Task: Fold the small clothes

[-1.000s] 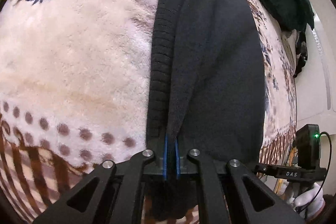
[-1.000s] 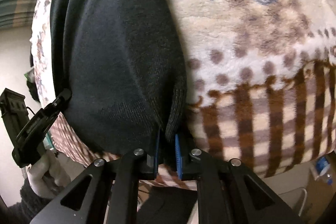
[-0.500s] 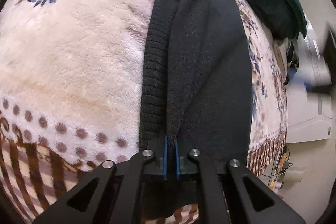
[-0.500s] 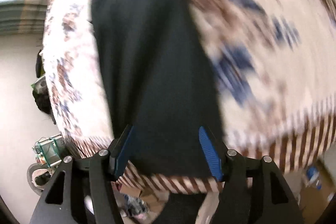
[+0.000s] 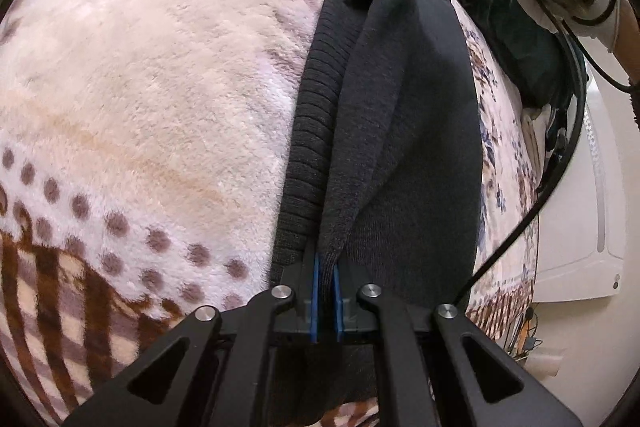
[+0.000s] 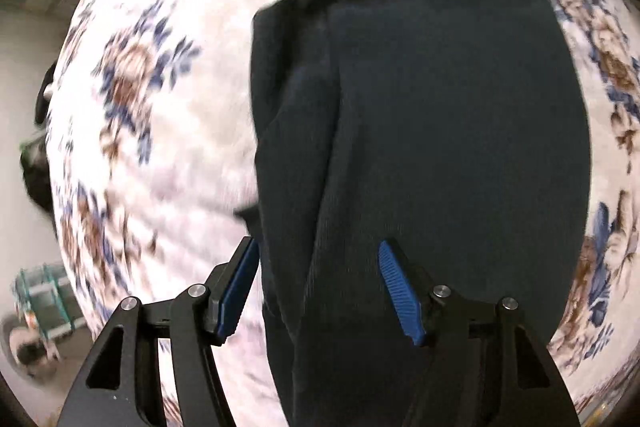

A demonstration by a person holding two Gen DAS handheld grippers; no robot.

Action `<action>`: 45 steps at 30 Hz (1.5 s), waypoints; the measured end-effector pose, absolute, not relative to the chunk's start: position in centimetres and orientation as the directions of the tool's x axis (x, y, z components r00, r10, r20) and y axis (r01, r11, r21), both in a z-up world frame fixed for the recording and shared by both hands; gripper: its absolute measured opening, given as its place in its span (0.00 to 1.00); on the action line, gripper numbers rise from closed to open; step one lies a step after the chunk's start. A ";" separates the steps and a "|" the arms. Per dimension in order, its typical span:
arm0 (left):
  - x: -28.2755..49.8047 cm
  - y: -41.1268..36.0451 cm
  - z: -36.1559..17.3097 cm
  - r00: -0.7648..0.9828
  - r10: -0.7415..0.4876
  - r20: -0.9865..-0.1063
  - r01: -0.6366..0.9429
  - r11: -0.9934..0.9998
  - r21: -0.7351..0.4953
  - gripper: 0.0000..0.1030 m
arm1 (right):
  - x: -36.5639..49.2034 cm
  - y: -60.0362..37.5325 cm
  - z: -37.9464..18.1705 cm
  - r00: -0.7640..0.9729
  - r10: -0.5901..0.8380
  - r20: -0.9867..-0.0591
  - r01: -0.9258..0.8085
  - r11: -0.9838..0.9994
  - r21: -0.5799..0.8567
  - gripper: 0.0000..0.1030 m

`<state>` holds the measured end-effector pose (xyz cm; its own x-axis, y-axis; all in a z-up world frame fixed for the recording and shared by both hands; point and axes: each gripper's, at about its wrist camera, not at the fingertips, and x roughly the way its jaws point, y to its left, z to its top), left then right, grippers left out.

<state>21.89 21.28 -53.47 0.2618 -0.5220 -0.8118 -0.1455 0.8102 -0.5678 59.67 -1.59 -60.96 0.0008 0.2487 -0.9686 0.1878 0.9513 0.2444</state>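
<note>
- The dark knit garment [image 5: 404, 131] is lying lengthwise on the floral blanket [image 5: 160, 87], its ribbed hem [image 5: 312, 131] running along the left edge.
- My left tool [image 5: 326, 301] is pinching a raised fold at the garment's near end, blue pads clamped tight.
- My right tool [image 6: 320, 287] is hovering spread wide over the garment's other end, gripping nothing.
- Bare blanket is lying broad to the left; teal fabric [image 5: 524, 51] is crowding the right edge.

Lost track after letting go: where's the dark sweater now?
The dark sweater lies along the floral blanket, its near edge pinched in the left tongs, with the right tongs open above it.
</note>
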 end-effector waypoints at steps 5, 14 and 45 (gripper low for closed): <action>21.6 21.7 -53.4 0.262 -0.525 -0.810 -0.153 0.806 -0.572 0.04 | 59.3 -3.3 -61.6 -0.003 0.237 -0.971 0.218 0.948 0.231 0.27; 22.1 21.1 -52.9 0.251 -0.519 -0.817 -0.126 0.819 -0.560 0.04 | 58.4 -5.1 -63.0 -0.014 0.403 -0.915 0.340 0.863 0.374 0.27; 20.8 23.0 -54.6 0.235 -0.504 -0.831 -0.201 0.811 -0.549 0.04 | 58.0 3.0 -61.5 0.046 0.265 -0.963 0.063 0.962 0.267 0.03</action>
